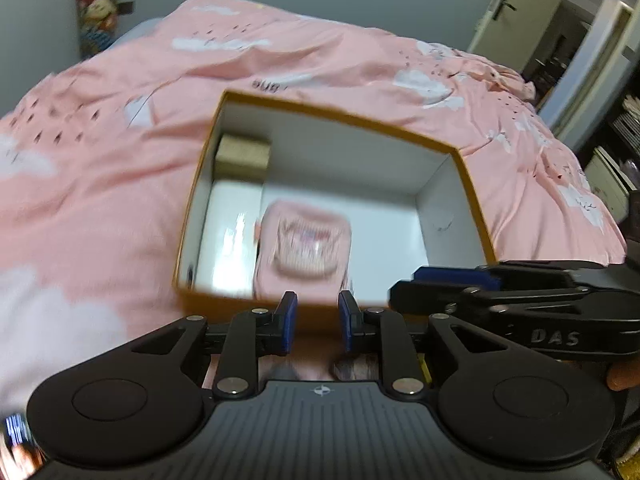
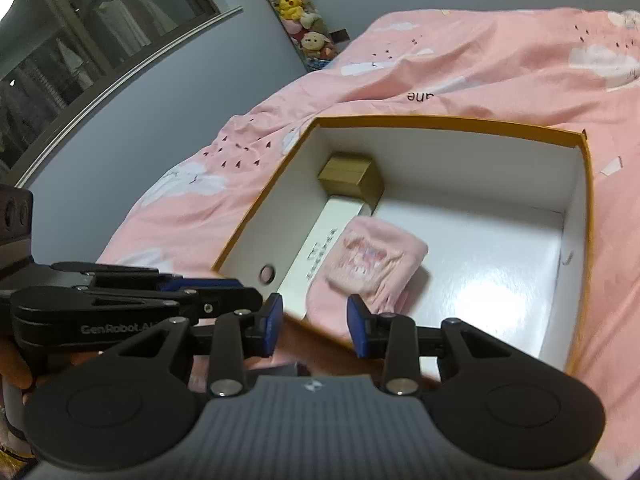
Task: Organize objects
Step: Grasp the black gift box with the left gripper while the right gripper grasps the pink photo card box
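Observation:
An open box with an orange rim (image 1: 340, 114) (image 2: 440, 120) and white inside lies on the pink bed cover. In it are a small gold carton (image 1: 242, 156) (image 2: 352, 178) in the far left corner, a flat white box (image 1: 230, 240) (image 2: 320, 240) along the left wall, and a folded pink cloth (image 1: 306, 240) (image 2: 372, 264) beside it. My left gripper (image 1: 317, 318) hovers over the box's near edge, pads a little apart, nothing between them. My right gripper (image 2: 315, 320) hangs just right of it, jaws wider, also empty.
The pink bed cover (image 1: 120, 140) (image 2: 500, 60) with white clouds spreads all around the box. A column of plush toys (image 1: 98, 4) (image 2: 296, 8) hangs on the far wall. A door (image 1: 508, 4) and shelves stand to the right; a glass-fronted cabinet (image 2: 80, 40) stands to the left.

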### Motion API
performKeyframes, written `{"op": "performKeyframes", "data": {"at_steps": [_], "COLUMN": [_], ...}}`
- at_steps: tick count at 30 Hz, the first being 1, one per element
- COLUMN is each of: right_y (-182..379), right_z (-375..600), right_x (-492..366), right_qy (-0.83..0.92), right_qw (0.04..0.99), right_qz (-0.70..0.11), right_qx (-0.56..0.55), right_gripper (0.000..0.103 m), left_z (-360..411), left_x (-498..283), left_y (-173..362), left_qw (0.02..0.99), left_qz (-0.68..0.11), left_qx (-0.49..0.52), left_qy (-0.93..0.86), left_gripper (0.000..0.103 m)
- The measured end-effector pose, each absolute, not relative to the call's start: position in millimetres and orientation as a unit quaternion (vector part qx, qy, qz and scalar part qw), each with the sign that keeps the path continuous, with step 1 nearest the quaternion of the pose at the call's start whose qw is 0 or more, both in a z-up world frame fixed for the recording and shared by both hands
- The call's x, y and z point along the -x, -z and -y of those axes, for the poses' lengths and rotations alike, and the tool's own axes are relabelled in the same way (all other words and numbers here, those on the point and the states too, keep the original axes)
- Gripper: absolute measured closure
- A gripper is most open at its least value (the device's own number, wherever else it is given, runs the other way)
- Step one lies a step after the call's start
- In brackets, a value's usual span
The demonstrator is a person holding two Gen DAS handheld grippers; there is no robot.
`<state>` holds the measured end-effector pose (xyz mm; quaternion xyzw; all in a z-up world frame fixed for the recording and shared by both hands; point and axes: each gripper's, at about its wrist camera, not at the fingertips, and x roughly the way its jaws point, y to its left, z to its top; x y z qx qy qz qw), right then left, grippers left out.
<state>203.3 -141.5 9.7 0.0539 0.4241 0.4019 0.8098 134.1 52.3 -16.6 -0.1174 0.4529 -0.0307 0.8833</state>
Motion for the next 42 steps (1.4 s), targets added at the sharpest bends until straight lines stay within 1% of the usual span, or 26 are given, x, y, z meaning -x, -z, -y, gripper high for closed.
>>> {"op": "performKeyframes", "data": {"at_steps": [3,6,8,10,11,12,13,14,18,21,25,29,31,33,35,38,40,42], "right_y": [-5.2,10.9,21.4,31.1,35.2,38.8,41.3,43.0,45.3,49.3,53.4,56.6,57.3,58.0,58.9,60.7,63.0,65.7], "right_z": [148.8,151.9,154.9,155.5,156.2,156.4,156.4,156.1,152.4,152.0,151.3,149.9,149.2,148.9,148.6,147.1,144.9,141.9], "right_x": [-185.4,-177.5,-175.7,-175.0,-175.0,-175.6,-176.4,-176.3,-173.1,-174.8,-178.1,-179.5,-179.7,-180.2,-180.6,-181.9,-183.3,-184.5], "right_qy": [-0.398,-0.375,-0.355,-0.336,-0.329,-0.327,-0.326,-0.326,-0.324,-0.322,-0.316,-0.316,-0.316,-0.316,-0.317,-0.321,-0.322,-0.322], "right_qw": [0.814,0.819,0.822,0.825,0.825,0.823,0.820,0.819,0.817,0.813,0.811,0.808,0.806,0.806,0.804,0.802,0.799,0.797], "right_qz": [-0.422,-0.435,-0.445,-0.455,-0.459,-0.465,-0.470,-0.472,-0.476,-0.485,-0.492,-0.497,-0.499,-0.500,-0.502,-0.504,-0.507,-0.510], "right_qx": [-0.038,-0.020,-0.006,0.006,0.010,0.010,0.008,0.007,0.022,0.021,0.023,0.022,0.022,0.021,0.020,0.018,0.018,0.022], "right_gripper": [0.065,0.065,0.065,0.065,0.063,0.061,0.058,0.058,0.058,0.058,0.057,0.057,0.057,0.057,0.057,0.057,0.057,0.057], "left_z": [-48.3,-47.5,-49.6,-52.7,-55.5,-57.8,-60.6,-64.5,-74.3,-79.7,-82.8,-84.6,-86.6,-88.7,-90.6,-91.8,-91.1,-91.2], "left_x": [-119.8,-109.1,-103.1,-98.5,-96.7,-94.5,-93.3,-91.6,-89.2,-88.7,-92.7,-98.9,-101.9,-104.8,-106.9,-110.4,-112.5,-113.4], "left_y": [29.8,42.7,49.5,56.3,59.9,62.7,65.5,69.1,81.1,87.4,93.7,106.0,111.8,117.0,121.2,127.0,131.9,136.3], "left_qw": [0.879,0.873,0.868,0.860,0.856,0.852,0.847,0.843,0.830,0.822,0.815,0.803,0.797,0.791,0.789,0.785,0.783,0.776], "left_qz": [-0.462,-0.472,-0.480,-0.491,-0.495,-0.497,-0.500,-0.501,-0.508,-0.512,-0.517,-0.528,-0.530,-0.531,-0.530,-0.532,-0.535,-0.539], "left_qx": [0.122,0.125,0.126,0.129,0.135,0.143,0.154,0.166,0.197,0.218,0.234,0.254,0.273,0.288,0.296,0.304,0.306,0.317], "left_qy": [0.009,-0.007,-0.028,-0.057,-0.071,-0.082,-0.091,-0.099,-0.119,-0.124,-0.120,-0.111,-0.100,-0.098,-0.099,-0.093,-0.089,-0.080], "left_gripper": [0.079,0.078,0.073,0.072,0.070,0.062,0.058,0.050,0.047,0.039,0.034,0.033,0.030,0.025,0.022,0.014,0.014,0.020]}}
